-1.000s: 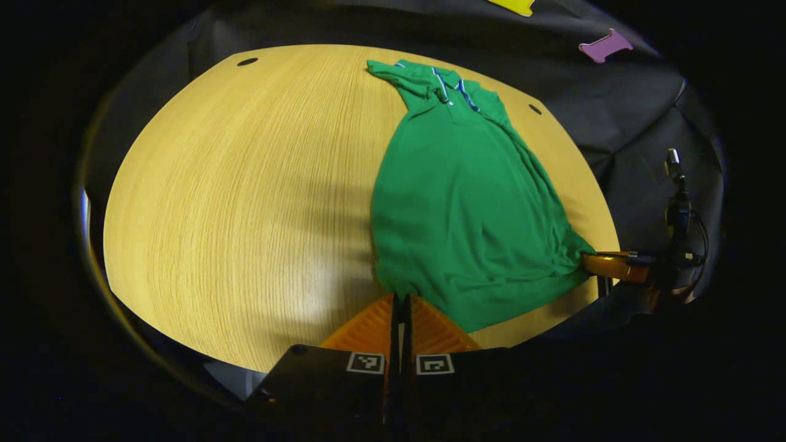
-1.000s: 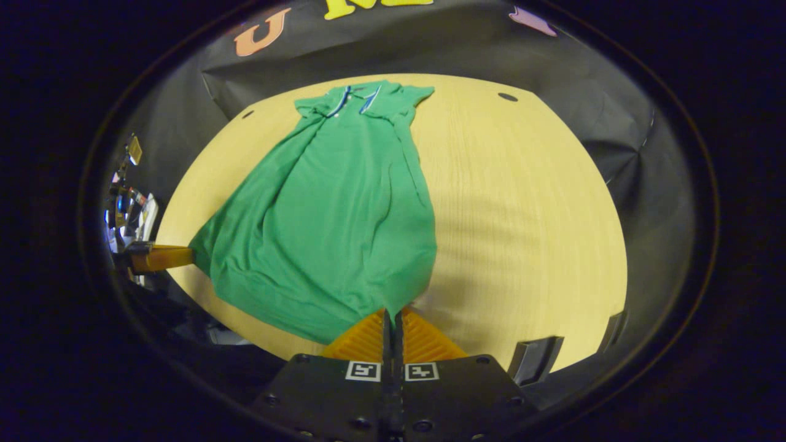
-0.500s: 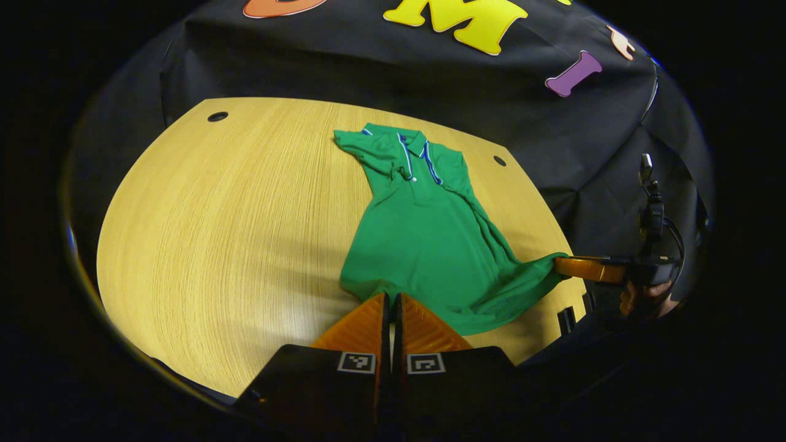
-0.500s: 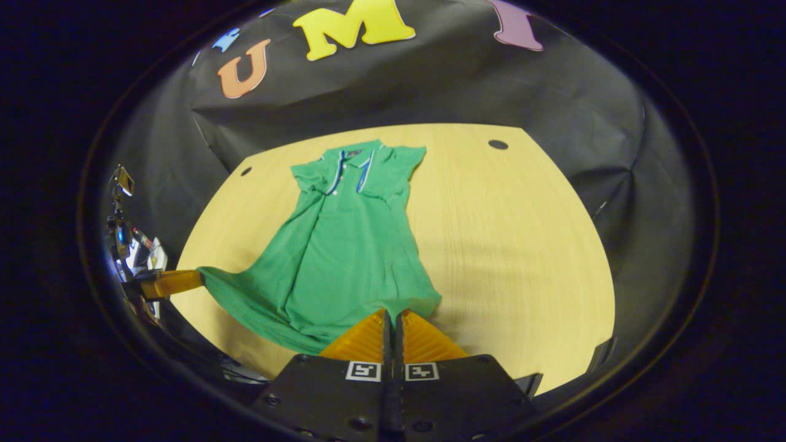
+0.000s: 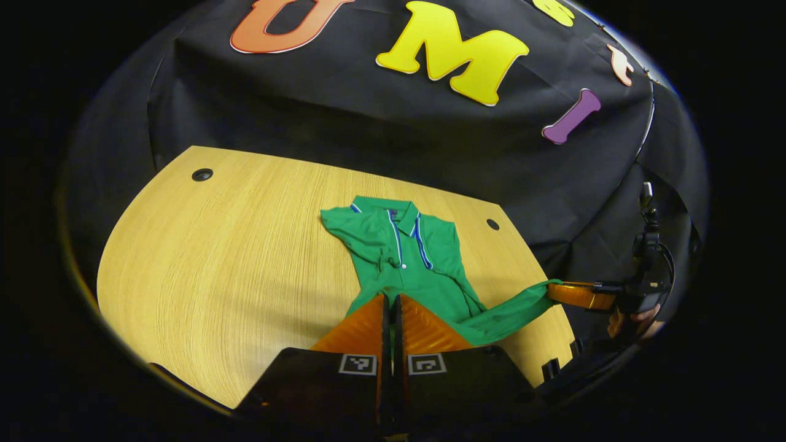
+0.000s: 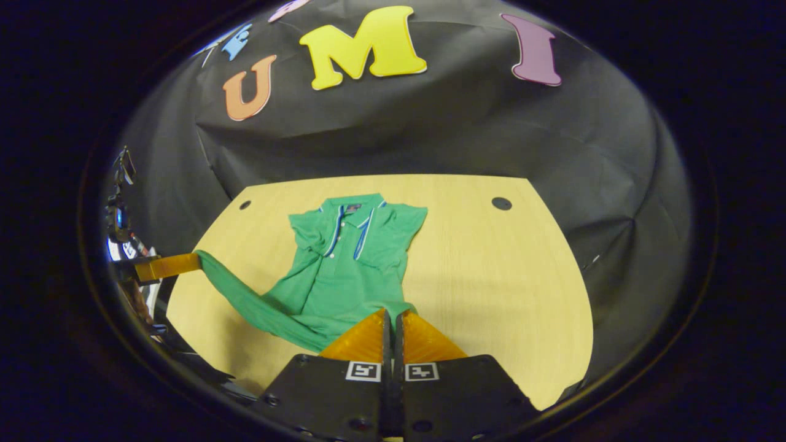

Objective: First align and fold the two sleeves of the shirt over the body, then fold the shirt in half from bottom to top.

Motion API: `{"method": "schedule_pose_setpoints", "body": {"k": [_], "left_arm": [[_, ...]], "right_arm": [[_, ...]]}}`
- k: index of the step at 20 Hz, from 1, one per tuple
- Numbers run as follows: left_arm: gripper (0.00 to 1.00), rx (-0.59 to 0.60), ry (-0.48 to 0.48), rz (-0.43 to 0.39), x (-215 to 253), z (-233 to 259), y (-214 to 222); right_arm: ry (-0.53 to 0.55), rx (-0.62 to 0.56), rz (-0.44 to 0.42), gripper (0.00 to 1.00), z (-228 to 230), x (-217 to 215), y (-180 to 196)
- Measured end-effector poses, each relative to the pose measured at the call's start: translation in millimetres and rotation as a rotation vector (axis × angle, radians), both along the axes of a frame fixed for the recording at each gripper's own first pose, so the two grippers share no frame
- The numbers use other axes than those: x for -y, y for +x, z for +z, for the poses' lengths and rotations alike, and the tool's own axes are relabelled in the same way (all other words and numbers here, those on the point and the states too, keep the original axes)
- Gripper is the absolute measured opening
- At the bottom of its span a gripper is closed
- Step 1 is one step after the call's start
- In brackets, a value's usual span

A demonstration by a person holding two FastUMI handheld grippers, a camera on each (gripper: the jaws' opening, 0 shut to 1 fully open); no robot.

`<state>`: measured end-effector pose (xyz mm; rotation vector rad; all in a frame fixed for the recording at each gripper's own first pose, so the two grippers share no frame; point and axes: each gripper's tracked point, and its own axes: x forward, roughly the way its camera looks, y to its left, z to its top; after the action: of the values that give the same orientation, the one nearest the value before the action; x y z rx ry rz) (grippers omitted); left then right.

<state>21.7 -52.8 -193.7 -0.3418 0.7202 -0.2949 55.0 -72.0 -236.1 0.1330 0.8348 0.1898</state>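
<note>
A green polo shirt (image 5: 424, 264) with a blue-and-white placket lies collar-far on the wooden table (image 5: 233, 258), its sleeves folded in over the body. My left gripper (image 5: 389, 299) is shut on one bottom hem corner, raised off the table. My right gripper (image 6: 391, 314) is shut on the other hem corner of the shirt (image 6: 344, 270). The hem hangs stretched between the two. In the left gripper view the right gripper (image 5: 574, 293) shows at the right, cloth in its fingers. In the right gripper view the left gripper (image 6: 169, 266) shows at the left.
The table (image 6: 491, 276) has small round holes near its far corners (image 5: 201, 174) (image 6: 501, 203). Black cloth walls stand close behind and beside it. A hand (image 5: 638, 319) holds the right gripper past the table's right edge. Bare wood lies on either side of the shirt.
Both grippers have risen and moved forward toward the collar, carrying the hem off the table. The lower half of the shirt has lifted, and less of the body lies flat.
</note>
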Motion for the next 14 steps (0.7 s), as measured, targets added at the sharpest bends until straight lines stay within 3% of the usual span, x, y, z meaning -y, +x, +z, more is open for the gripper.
{"method": "schedule_pose_setpoints", "body": {"k": [8, 14], "left_arm": [[0.06, 0.109, 0.009, 0.059, -20, 28, 92], [0.06, 0.144, 0.021, 0.108, -37, 28, 162]], "right_arm": [[-0.003, 0.112, -0.006, 0.0, 29, 2, 100], [0.027, 0.133, -0.018, 0.0, 32, 1, 180]]}}
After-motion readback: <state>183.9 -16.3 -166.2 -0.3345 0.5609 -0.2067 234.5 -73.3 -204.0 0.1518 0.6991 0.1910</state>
